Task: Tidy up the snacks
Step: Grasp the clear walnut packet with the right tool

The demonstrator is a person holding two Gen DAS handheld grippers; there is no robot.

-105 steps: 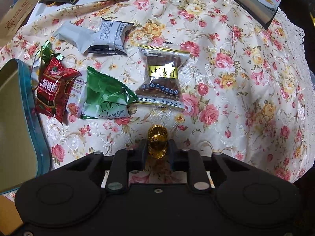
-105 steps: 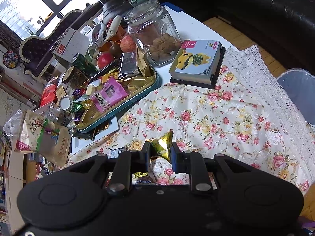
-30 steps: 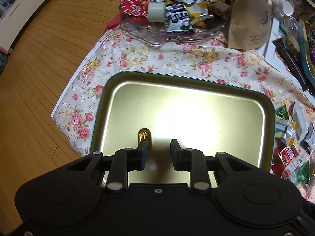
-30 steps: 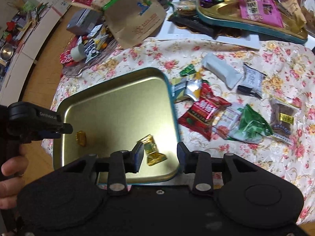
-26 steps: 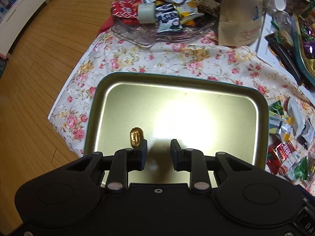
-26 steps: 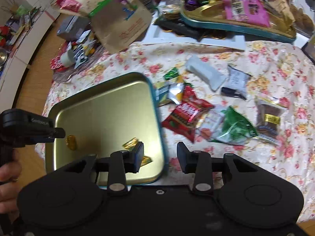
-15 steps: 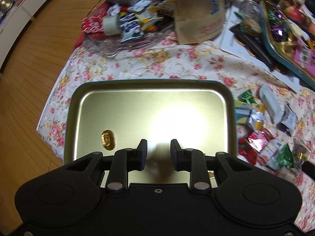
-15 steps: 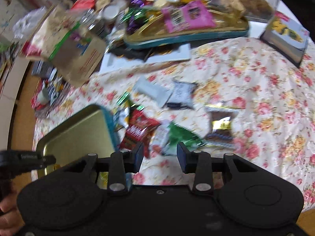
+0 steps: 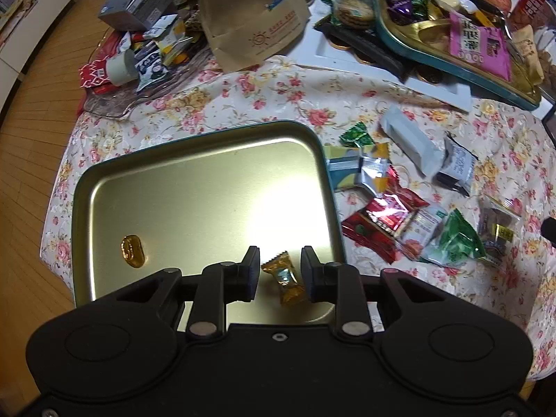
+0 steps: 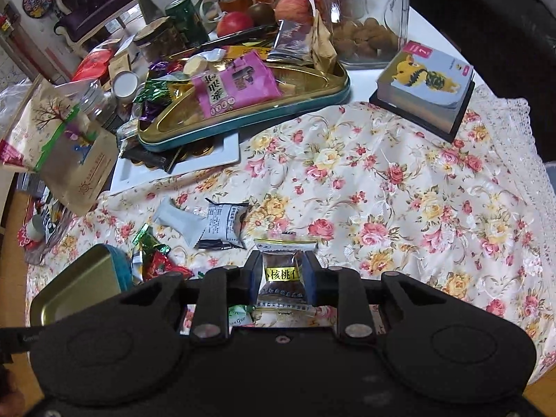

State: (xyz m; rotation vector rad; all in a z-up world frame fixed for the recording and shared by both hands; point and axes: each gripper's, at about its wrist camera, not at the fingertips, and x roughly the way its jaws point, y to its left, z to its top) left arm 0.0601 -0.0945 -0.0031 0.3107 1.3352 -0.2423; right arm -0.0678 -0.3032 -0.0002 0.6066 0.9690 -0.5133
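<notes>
Warm, dim indoor light; a hot white glare blooms on the shallow gold metal tray with the teal rim (image 9: 194,187). Fisheye bending curves the wooden floor (image 9: 31,111) at the edges. The floral cloth (image 10: 399,187) looks slightly soft, corners falling dark.

A wooden floor (image 9: 31,111) runs past the surface's left edge; a flowered cloth (image 10: 399,187) covers the surface; a dark sofa (image 10: 486,17) stands beyond its far corner.

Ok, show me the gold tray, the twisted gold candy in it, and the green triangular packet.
gold tray (image 9: 194,187), left wrist view, bare floor
twisted gold candy (image 9: 283,276), left wrist view, wrapper's middle
green triangular packet (image 9: 457,239), left wrist view, green face
</notes>
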